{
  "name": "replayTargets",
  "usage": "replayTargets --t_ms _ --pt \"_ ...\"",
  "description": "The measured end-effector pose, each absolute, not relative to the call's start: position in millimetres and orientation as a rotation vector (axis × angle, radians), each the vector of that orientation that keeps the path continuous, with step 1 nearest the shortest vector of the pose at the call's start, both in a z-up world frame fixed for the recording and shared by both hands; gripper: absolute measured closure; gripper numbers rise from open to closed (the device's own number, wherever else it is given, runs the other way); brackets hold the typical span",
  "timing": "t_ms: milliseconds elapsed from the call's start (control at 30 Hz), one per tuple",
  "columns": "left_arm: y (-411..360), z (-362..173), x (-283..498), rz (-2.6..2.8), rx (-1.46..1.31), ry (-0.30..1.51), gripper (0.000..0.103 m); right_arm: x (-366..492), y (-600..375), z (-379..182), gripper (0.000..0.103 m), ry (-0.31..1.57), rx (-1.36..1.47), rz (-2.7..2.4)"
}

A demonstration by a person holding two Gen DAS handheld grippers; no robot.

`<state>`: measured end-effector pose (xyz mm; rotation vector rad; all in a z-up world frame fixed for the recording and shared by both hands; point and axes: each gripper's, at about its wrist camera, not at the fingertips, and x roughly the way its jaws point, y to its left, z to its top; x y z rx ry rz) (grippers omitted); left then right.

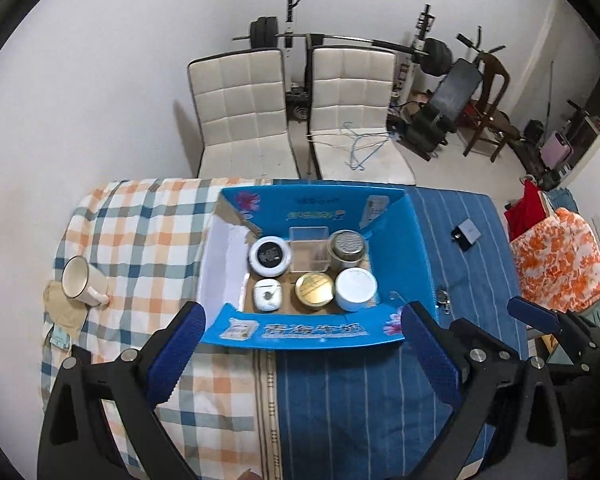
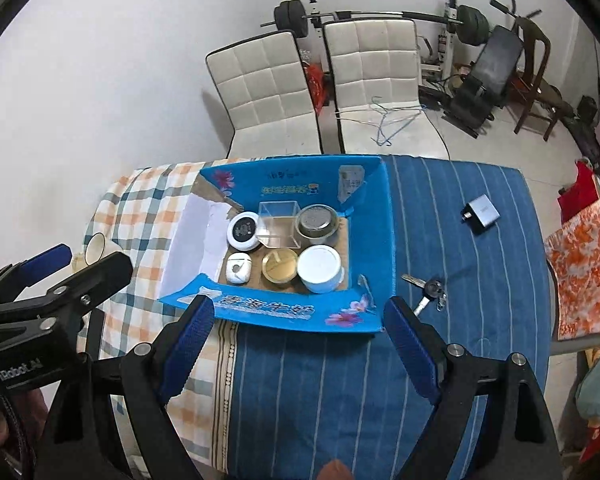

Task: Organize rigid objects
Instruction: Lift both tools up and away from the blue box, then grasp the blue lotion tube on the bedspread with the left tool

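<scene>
An open blue cardboard box (image 1: pixel 396 248) (image 2: pixel 372 224) sits mid-table. It holds a round white device with a black face (image 1: pixel 270 255), a clear plastic box (image 1: pixel 309 250), a metal tin (image 1: pixel 346 248), a white earbud case (image 1: pixel 266 295), a gold tin (image 1: pixel 314 289) and a white jar (image 1: pixel 356 289). A cream mug (image 1: pixel 82 282) lies on its side at the left. A grey adapter (image 2: pixel 482 213) and keys (image 2: pixel 428 289) lie right of the box. My left gripper (image 1: pixel 304 354) and right gripper (image 2: pixel 300 344) are both open and empty, in front of the box.
The table is covered by a plaid cloth (image 1: pixel 140 240) on the left and a blue striped cloth (image 2: pixel 440 340) on the right. Two white chairs (image 1: pixel 240 112) stand behind it. Gym equipment (image 1: pixel 440 92) and an orange floral cloth (image 1: pixel 560 260) are at the right.
</scene>
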<state>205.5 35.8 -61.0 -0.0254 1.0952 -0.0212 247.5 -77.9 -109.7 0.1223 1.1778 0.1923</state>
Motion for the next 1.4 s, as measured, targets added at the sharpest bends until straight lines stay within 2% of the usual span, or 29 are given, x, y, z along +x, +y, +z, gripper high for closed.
replayTargets --t_ms 200,567,600,767,933,1000,1100,1167,1233,1400 --pt "-20 -105 205 -0.090 -0.005 1.184 0.003 231 -160 -144 0.014 1.244 0.172 0.018" --pt "-163 -249 190 -0.301 -0.110 1.503 0.004 169 -333 -243 0.014 1.442 0.266 -0.319" --pt "-173 -258 189 -0.305 -0.116 1.518 0.006 165 -342 -249 0.014 1.450 0.280 -0.327" --pt "-220 -312 186 -0.295 -0.124 1.637 0.034 151 -385 -284 0.014 1.480 0.323 -0.385" --pt "-245 -347 184 -0.231 -0.128 1.706 0.035 150 -403 -302 0.014 1.484 0.335 -0.410" --pt "-251 -357 182 -0.203 -0.110 1.730 0.042 153 -406 -306 0.014 1.484 0.335 -0.408" --pt "-262 -355 180 -0.186 -0.053 1.694 0.059 159 -406 -310 0.014 1.489 0.314 -0.396" --pt "-267 -352 178 -0.187 -0.015 1.673 0.074 163 -406 -313 0.014 1.496 0.308 -0.380" --pt "-269 -349 179 -0.191 0.008 1.659 0.080 167 -404 -315 0.014 1.503 0.304 -0.363" --pt "-272 -326 193 -0.195 0.055 1.581 0.082 182 -399 -313 0.014 1.491 0.329 -0.280"
